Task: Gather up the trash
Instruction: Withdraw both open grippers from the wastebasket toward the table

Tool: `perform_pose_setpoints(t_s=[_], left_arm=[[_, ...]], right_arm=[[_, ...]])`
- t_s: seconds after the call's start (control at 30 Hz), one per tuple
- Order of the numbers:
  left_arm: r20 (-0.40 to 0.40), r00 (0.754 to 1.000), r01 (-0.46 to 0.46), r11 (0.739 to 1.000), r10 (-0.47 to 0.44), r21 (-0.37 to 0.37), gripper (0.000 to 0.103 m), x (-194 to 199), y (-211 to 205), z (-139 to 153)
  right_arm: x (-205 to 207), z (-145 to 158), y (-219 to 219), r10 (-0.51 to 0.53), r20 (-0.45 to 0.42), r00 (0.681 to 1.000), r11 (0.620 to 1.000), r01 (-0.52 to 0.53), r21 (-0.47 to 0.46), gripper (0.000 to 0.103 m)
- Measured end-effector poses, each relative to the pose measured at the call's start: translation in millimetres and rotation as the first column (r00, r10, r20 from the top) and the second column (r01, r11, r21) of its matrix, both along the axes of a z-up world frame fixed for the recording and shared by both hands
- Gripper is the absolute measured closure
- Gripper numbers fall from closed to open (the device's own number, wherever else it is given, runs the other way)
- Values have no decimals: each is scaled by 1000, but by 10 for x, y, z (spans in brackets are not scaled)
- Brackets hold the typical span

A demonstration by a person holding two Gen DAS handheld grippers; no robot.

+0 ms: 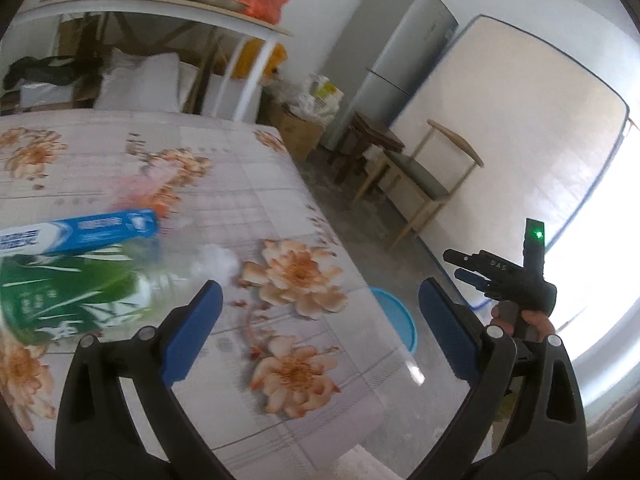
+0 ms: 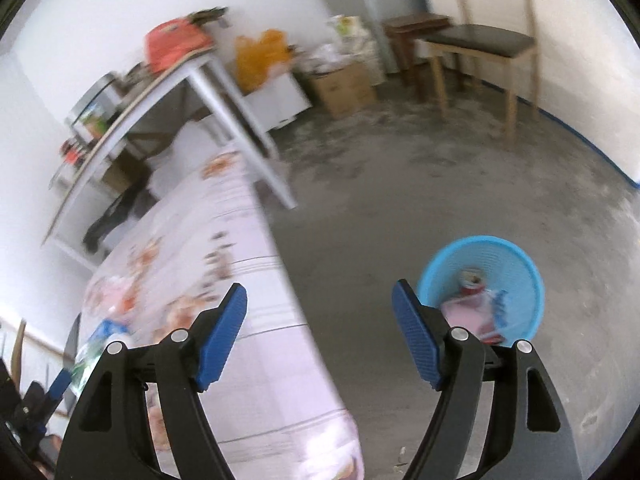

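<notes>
Floral tabletop (image 1: pixel 280 184) carries a light, crushable green-labelled bottle (image 1: pixel 72 296); grasp mid-body. Left gripper (image 1: pixel 320 332) and right gripper (image 2: pixel 320 336) gape empty.

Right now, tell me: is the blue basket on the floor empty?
No. The blue basket already holds pink and red packaging.
</notes>
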State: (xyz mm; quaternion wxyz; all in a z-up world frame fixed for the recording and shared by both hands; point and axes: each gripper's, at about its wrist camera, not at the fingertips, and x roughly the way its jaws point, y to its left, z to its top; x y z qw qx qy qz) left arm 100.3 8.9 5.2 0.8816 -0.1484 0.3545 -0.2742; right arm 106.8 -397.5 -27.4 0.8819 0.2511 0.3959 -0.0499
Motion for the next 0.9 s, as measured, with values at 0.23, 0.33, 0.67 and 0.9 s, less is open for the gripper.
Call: perform_pose_setpoints(t_s=[0.23, 0.33, 0.67, 0.9], left_arm=[[2, 997, -79, 996, 79, -33, 8, -63, 365, 41], [-25, 993, -115, 991, 114, -68, 8, -71, 545, 36], [12, 984, -174, 980, 176, -95, 8, -155, 957, 175], [8, 976, -216, 970, 218, -113, 8, -191, 1232, 137]], right_arm=[[305, 165, 694, 171, 5, 985, 985, -171, 5, 30], [422, 249, 1009, 234, 13, 972, 972, -234, -4, 30], [612, 426, 1666, 363, 12, 932, 932, -362, -33, 30], [730, 517, 2059, 437, -1, 899, 898, -437, -52, 30]])
